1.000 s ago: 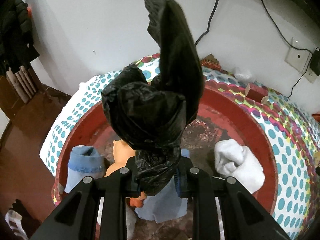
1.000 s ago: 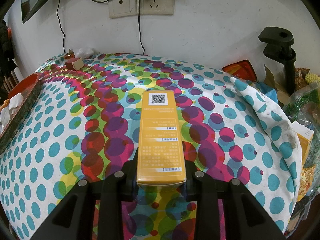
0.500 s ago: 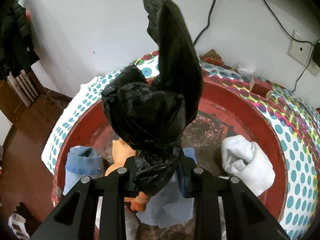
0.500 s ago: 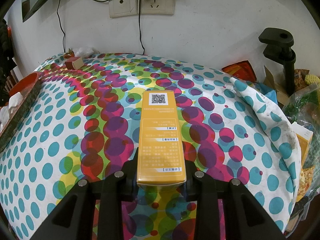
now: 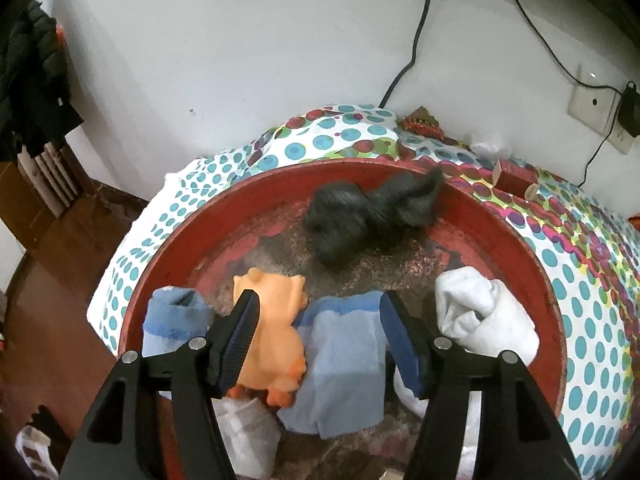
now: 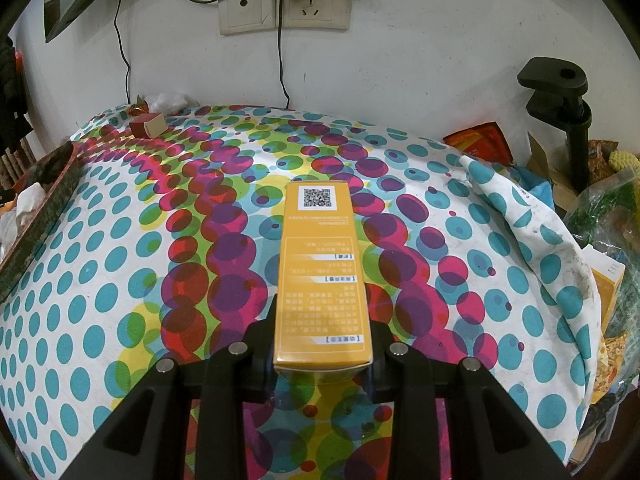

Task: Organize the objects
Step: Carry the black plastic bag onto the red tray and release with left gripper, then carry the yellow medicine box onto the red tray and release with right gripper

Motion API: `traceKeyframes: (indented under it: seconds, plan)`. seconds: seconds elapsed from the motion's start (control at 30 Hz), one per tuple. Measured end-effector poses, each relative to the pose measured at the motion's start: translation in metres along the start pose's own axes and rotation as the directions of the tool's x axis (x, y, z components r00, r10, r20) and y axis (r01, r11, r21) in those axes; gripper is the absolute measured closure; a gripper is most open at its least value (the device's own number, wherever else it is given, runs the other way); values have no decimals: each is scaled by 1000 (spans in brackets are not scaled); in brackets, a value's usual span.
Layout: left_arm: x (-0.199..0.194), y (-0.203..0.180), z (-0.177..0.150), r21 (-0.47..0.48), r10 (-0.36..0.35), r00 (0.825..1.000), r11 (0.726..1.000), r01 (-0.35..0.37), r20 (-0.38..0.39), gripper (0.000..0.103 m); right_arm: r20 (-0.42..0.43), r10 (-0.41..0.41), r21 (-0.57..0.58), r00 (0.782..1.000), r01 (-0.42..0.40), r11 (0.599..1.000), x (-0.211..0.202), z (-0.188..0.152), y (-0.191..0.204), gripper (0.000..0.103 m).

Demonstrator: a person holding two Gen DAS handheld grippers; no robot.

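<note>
A crumpled black plastic bag [image 5: 372, 216] lies at the far side of the round red basin [image 5: 532, 264]. My left gripper [image 5: 318, 304] hovers over the basin's near half, its jaws opening, with nothing held between them. Below it lie an orange toy animal [image 5: 276, 336], a light blue cloth [image 5: 344, 364], a blue sock [image 5: 172, 320] and a white sock [image 5: 480, 316]. In the right wrist view my right gripper [image 6: 322, 336] is shut on a long yellow box [image 6: 322, 264], held above the dotted tablecloth [image 6: 120, 240].
A small red box [image 6: 147, 124] and a white wad [image 6: 166, 101] sit near the wall, under sockets and cables [image 6: 280, 12]. A black clamp stand [image 6: 568, 120] and bags of clutter [image 6: 600, 208] crowd the table's right end. The basin's edge [image 6: 44, 188] shows at left.
My left gripper opened and let go of the black bag, which dropped to the far side of the basin. The right gripper and the yellow box stayed still.
</note>
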State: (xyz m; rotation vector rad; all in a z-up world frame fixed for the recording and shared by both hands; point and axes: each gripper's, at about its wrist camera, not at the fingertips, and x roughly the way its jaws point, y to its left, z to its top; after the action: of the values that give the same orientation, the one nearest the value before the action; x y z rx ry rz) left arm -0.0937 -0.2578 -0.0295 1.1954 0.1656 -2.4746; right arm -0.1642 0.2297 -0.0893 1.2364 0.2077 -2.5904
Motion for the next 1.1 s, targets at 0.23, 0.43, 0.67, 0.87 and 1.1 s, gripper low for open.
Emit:
traceKeyframes:
  seconds: [0.23, 0.43, 0.67, 0.87, 1.1]
  plan:
    - [-37, 10, -20, -35, 69, 993, 997, -65, 99, 27, 0, 0, 0, 1000, 0, 1000, 0, 0, -1, 71]
    - [-76, 10, -49, -56, 127, 972, 991, -118, 197, 10, 0, -4, -3, 1000, 4, 1000, 0, 0, 1, 71]
    - [-93, 16, -75, -89, 118, 969, 991, -101, 219, 1, 4, -46, -26, 999, 46, 999, 0, 0, 4, 71]
    - [-92, 14, -91, -24, 160, 961, 987, -158, 225, 0, -2, -63, 64, 998, 63, 996, -3, -1, 3, 73]
    - [-85, 18, -100, -24, 143, 965, 990, -141, 220, 0, -7, -52, 93, 999, 53, 994, -11, -6, 26, 73]
